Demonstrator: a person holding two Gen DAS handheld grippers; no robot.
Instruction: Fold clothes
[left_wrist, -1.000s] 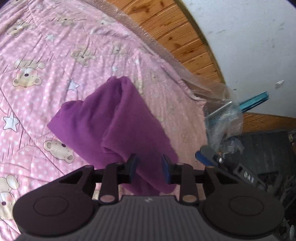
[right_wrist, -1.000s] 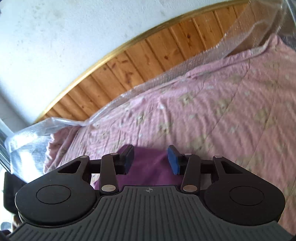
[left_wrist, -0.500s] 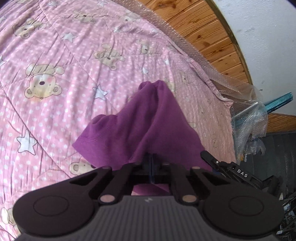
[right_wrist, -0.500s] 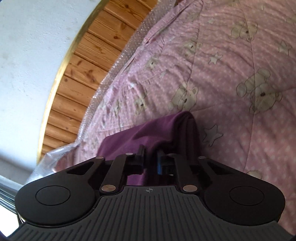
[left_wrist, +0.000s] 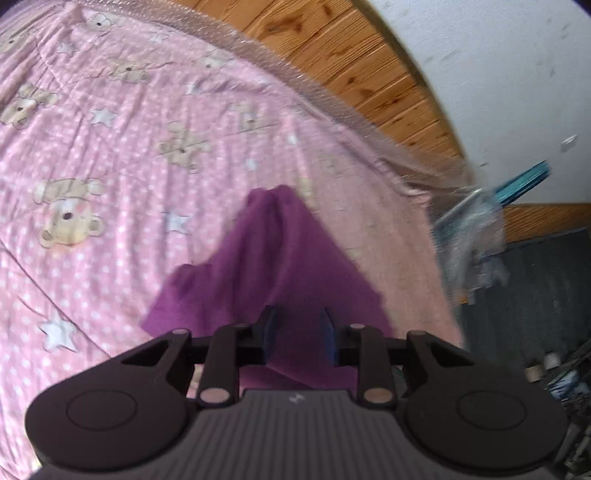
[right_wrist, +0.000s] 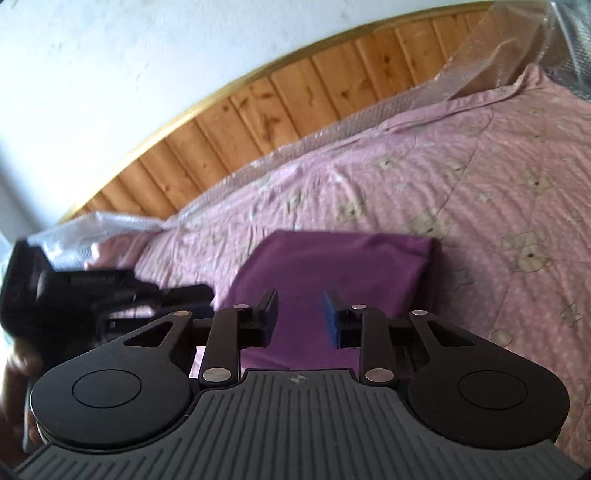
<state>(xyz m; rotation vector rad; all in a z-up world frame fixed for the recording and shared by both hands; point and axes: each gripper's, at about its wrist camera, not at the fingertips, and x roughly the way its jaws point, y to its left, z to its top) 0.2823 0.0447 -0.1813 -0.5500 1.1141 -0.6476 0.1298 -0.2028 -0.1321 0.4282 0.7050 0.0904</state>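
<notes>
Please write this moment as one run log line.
left gripper: open | right gripper: open | garment: folded, lying on quilt, not held

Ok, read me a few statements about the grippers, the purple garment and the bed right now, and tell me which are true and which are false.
1. The left gripper is open. True.
2. The right gripper is shut on the purple garment. False: its jaws stand apart with nothing between them, and the garment lies on the bed.
3. The garment lies on a pink quilt printed with bears and stars. True.
4. The garment is spread out flat to its full length. False: it sits as a compact folded bundle.
5. A wooden panelled board runs along the far edge of the bed. True.
6. The quilt is plain blue. False: it is pink with white dots.
</notes>
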